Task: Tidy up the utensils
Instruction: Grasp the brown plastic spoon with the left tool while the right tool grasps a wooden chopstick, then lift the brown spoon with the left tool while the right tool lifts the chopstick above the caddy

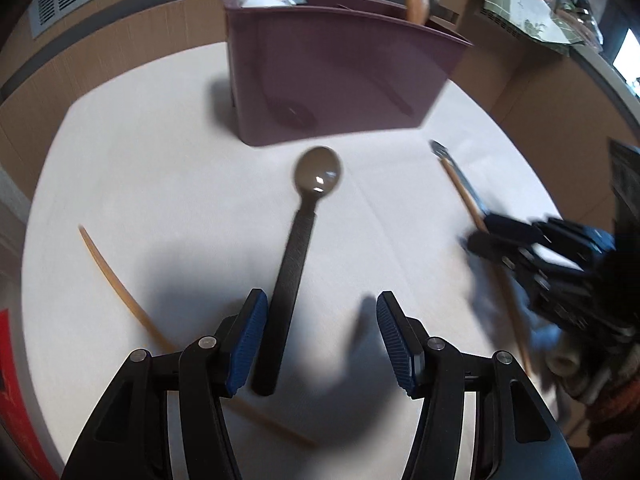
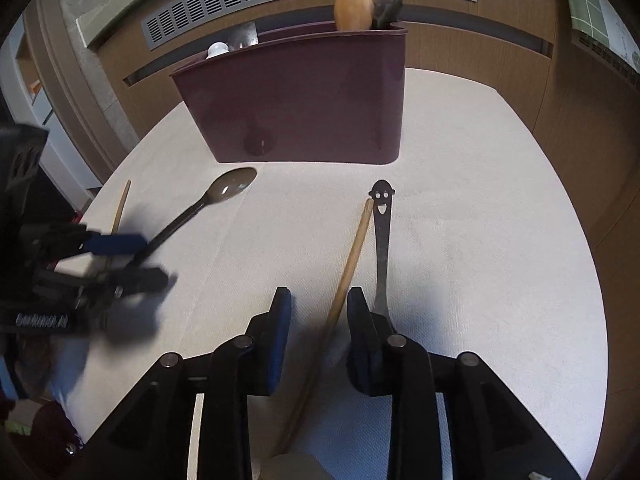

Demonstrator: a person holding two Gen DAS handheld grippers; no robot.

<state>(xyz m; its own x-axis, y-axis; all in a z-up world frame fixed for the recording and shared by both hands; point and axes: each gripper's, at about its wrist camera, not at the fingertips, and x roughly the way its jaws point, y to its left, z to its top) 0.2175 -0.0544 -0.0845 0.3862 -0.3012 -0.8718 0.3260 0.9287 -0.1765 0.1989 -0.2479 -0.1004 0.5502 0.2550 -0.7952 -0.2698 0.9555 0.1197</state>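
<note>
Lying on the white-covered bench, the dark spoon points its bowl toward the maroon holder, and its handle end sits between the left gripper's spread jaws, close against one blue pad while the other stands clear. To lift it well, the jaws should centre on the handle before closing, so it does not twist out. Beside it a wooden chopstick runs under the gripper and should stay out of the pinch. Farther right, the right gripper has its jaws parted around a second chopstick, not pressing it; the smiley-ended metal spoon lies just beside and partly under one jaw, so closing must take the stick alone.
</note>
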